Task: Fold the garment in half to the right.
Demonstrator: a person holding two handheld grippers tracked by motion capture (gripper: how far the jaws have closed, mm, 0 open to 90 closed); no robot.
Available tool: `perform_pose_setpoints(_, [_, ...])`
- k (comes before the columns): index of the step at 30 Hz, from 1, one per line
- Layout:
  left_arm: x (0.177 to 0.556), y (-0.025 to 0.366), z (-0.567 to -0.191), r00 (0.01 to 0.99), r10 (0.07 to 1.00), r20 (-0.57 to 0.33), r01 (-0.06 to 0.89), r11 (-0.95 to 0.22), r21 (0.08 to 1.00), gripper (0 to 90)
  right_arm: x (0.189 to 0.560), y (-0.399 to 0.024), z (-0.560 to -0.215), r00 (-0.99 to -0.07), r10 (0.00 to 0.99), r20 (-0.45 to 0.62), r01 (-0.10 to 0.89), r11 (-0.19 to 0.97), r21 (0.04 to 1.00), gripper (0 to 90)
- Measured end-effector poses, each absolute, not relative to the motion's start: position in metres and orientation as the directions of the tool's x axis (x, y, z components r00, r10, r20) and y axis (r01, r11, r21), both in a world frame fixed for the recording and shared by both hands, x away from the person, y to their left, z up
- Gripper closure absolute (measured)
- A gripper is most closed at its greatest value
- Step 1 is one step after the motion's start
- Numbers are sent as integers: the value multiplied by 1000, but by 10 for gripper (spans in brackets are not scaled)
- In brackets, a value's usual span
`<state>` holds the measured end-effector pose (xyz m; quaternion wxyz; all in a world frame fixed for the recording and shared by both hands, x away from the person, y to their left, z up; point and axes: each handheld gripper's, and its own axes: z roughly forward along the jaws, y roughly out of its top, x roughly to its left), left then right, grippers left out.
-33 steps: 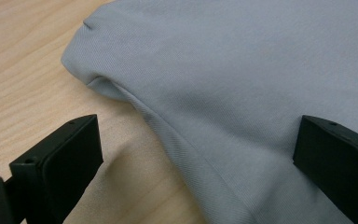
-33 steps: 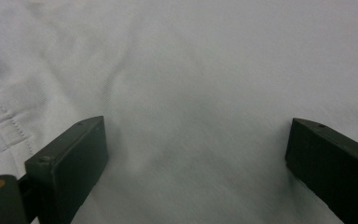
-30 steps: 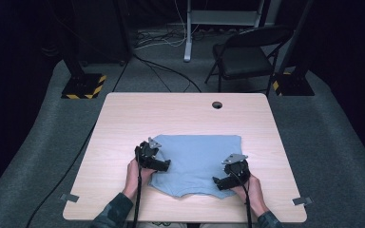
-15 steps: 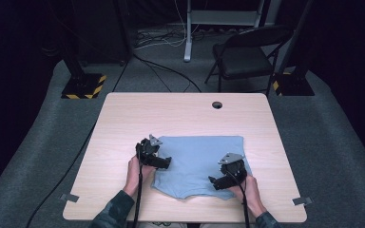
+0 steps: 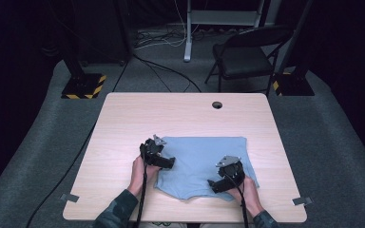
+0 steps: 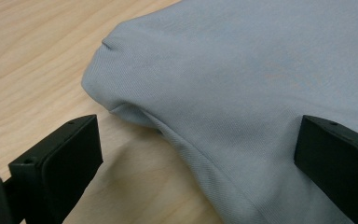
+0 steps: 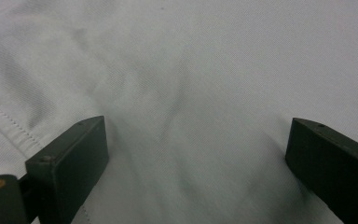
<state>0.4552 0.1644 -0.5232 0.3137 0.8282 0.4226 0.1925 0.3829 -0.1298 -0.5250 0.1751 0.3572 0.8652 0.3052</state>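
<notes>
A pale blue folded garment point(image 5: 202, 161) lies flat on the near half of the wooden table point(image 5: 180, 114). My left gripper point(image 5: 167, 163) is at the cloth's left edge, open, its jaws straddling a folded hem point(image 6: 200, 154). My right gripper point(image 5: 215, 184) is over the cloth's near right part, open, jaws wide apart just above the fabric point(image 7: 191, 116). A stitched seam point(image 7: 9, 123) shows to the left of its jaws. A hand holds each gripper from the near side.
A round cable hole point(image 5: 217, 105) sits near the table's far edge. Beyond the table stand a folding chair point(image 5: 247, 57) and two stands with striped bases point(image 5: 83, 85). Bare wood surrounds the cloth on the left, far and right sides.
The right gripper has moved left and a little farther onto the cloth. The left gripper has edged slightly onto the cloth's left edge.
</notes>
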Motion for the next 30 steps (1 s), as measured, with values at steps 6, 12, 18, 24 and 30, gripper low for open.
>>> perform_pose_setpoints(6, [457,160,-517,580,809,92,557,-476,680,4,380,-133,-522,-670,737,-91,515,549,658,57])
perform_pose_setpoints(12, [470,161,-513,555,826,94,571,-461,679,7,384,-112,-517,-706,705,-72,485,555,676,58])
perform_pose_setpoints(18, [475,158,-518,563,822,90,582,-471,663,9,387,-101,-525,-723,688,-70,495,585,642,57])
perform_pose_setpoints(24, [475,155,-519,562,823,79,586,-464,664,8,384,-113,-526,-708,705,-51,513,563,648,56])
perform_pose_setpoints(30, [475,148,-518,587,807,63,574,-470,670,11,382,-122,-524,-696,716,-58,527,564,636,58])
